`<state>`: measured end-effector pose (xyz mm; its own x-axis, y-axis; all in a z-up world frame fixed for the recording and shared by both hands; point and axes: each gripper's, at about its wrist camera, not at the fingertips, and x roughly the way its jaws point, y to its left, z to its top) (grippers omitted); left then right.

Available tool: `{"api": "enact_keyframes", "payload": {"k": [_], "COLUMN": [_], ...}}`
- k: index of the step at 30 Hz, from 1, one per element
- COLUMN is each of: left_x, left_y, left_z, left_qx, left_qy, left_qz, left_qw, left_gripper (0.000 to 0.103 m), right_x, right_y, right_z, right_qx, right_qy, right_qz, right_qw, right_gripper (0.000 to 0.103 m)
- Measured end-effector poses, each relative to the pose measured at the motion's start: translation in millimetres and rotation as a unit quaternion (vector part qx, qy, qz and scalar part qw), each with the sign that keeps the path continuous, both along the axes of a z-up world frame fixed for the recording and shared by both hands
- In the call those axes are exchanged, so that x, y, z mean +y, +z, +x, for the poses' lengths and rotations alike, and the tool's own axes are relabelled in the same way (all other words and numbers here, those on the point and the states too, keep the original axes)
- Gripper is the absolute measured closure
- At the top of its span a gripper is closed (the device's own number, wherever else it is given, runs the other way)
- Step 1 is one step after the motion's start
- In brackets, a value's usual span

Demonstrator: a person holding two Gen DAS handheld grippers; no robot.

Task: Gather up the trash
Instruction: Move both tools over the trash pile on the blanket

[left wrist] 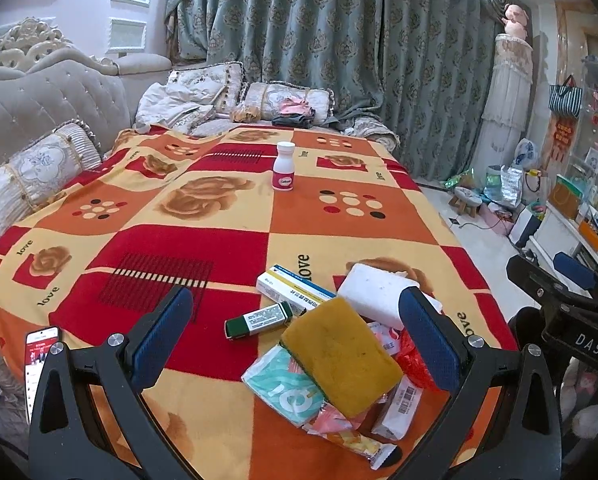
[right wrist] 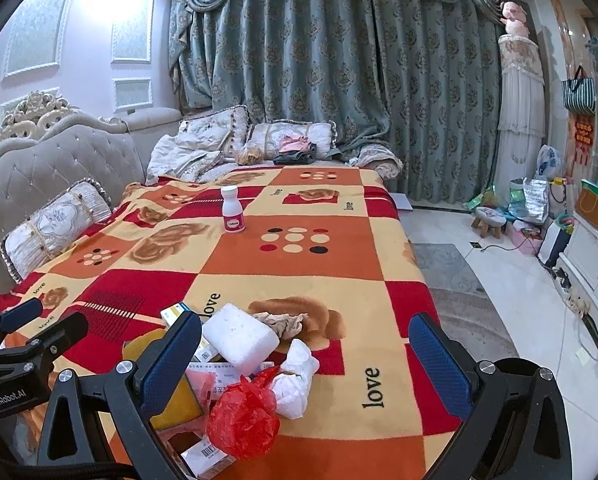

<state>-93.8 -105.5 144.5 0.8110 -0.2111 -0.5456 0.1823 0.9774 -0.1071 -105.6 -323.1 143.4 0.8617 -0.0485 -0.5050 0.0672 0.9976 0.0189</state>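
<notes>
Hovering wide open over the trash pile on the blanket (left wrist: 227,208): left gripper (left wrist: 295,332) fingers (left wrist: 161,332) straddling yellow sponge (left wrist: 341,356), holding nothing; right gripper (right wrist: 305,364) fingers (right wrist: 439,364) spread around red plastic bag (right wrist: 245,416) and crumpled tissue (right wrist: 297,380), empty.

Both wrist views look forward and slightly down across the blanket (left wrist: 227,240) toward the curtain (left wrist: 339,40) at 12 o'clock. The left view sits close over the trash pile (left wrist: 339,352); the right view has it at 7 o'clock. Both share the bottle (right wrist: 233,209).
</notes>
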Motion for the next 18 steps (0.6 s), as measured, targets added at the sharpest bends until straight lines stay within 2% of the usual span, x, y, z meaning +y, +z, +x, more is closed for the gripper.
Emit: {"api": "enact_keyframes", "payload": {"k": [18], "left_x": [1.2], "left_y": [-3.9], "left_z": [2.8], "left_qx": [0.005], "left_qy": [0.002], "left_qz": [-0.003], "left_qw": [1.0000], "left_gripper": [0.000], "right_x": [0.1], "right_y": [-0.9], "right_z": [4.5], "right_qx": [0.010], "right_qy": [0.005], "right_qz": [-0.001], "right_qw": [1.000], "right_gripper": [0.000]}}
